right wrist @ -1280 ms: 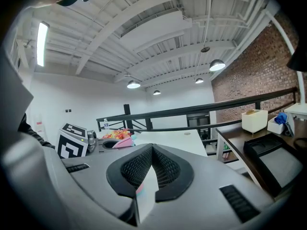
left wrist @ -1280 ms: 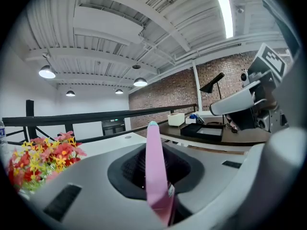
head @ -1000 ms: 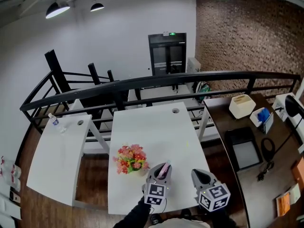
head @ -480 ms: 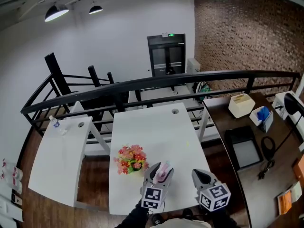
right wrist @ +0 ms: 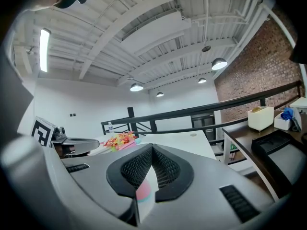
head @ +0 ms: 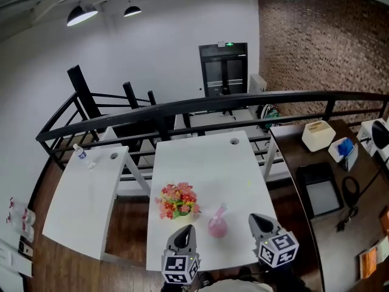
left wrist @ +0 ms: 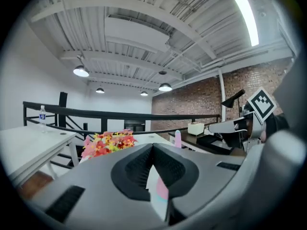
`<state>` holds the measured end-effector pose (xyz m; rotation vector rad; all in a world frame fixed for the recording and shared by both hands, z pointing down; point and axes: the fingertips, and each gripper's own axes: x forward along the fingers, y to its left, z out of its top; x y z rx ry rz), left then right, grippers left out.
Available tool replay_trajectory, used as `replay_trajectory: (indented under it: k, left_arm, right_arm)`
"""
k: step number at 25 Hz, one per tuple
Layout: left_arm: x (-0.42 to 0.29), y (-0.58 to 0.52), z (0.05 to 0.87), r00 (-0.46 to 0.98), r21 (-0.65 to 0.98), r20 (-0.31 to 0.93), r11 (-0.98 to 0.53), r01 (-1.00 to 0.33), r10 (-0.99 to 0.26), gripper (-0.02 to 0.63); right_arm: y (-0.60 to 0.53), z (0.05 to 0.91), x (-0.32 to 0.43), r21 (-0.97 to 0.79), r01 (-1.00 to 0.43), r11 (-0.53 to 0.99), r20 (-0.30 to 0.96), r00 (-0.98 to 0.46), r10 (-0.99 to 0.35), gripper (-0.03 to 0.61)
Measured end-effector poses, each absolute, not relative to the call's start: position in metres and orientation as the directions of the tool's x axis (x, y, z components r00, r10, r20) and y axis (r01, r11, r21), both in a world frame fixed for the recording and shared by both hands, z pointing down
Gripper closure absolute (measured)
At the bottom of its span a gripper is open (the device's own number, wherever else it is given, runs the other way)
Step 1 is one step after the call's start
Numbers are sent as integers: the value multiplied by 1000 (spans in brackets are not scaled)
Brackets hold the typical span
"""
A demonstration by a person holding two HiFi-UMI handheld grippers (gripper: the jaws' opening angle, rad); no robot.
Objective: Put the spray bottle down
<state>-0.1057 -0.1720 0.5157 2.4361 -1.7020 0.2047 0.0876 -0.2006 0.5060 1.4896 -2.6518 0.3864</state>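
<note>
The pink spray bottle [head: 217, 222] stands on the white table [head: 209, 163], just right of the flowers [head: 178, 201] — nothing touches it. It looks like light, smooth, slippery plastic; best gripped round its bulbous body. Left gripper [head: 184, 232] and right gripper [head: 256, 220] are both pinched together, empty.

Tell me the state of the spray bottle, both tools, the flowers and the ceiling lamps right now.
Spray bottle: standing on the white table, held by neither tool.
Left tool: shut, empty.
Right tool: shut, empty.
Flowers: sitting on the same table, apart from the bottle.
Ceiling lamps: lit.
</note>
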Motion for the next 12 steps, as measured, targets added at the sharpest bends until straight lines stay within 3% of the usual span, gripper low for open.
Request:
replay_trajectory:
  k: [12]
  left_arm:
    - [-128,-157,510,307,88,260,-294,-952,-916,624]
  right_arm:
    - [-207,494,62,-149,-818,555,170,-574,-801,595]
